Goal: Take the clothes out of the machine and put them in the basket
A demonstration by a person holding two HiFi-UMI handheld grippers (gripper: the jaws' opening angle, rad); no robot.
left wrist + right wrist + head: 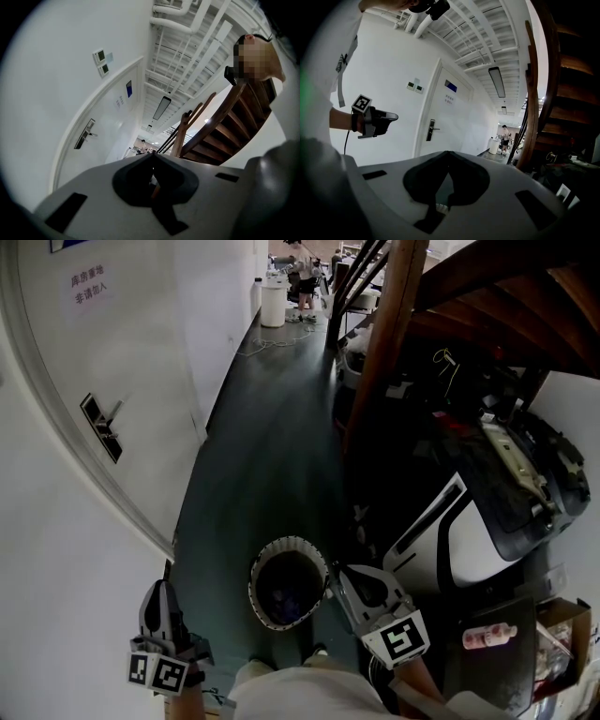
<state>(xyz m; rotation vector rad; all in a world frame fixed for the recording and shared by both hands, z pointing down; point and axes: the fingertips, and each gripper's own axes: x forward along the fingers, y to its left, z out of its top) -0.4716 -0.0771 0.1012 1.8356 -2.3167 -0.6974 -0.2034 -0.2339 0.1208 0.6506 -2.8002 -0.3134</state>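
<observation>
Clothes: something dark and bluish (284,596) lies low in the basket. It may be clothes, but it is too dark in there to be sure.
Basket (291,543): it stands upright on the floor (272,446), close to the person's feet and between the two grippers. That spot looks handy, as things can drop straight in.
Right gripper (342,576): its jaws are pressed together with nothing in them. It hangs just beside the basket's rim, on the machine's side.
Left gripper (161,589): closed and empty too. It is on the basket's other side, near the wall, out of the way.
Machine (469,521): white and black, off to the right, apart from the basket.
Next: I think the right gripper must open and reach toward the machine.
</observation>
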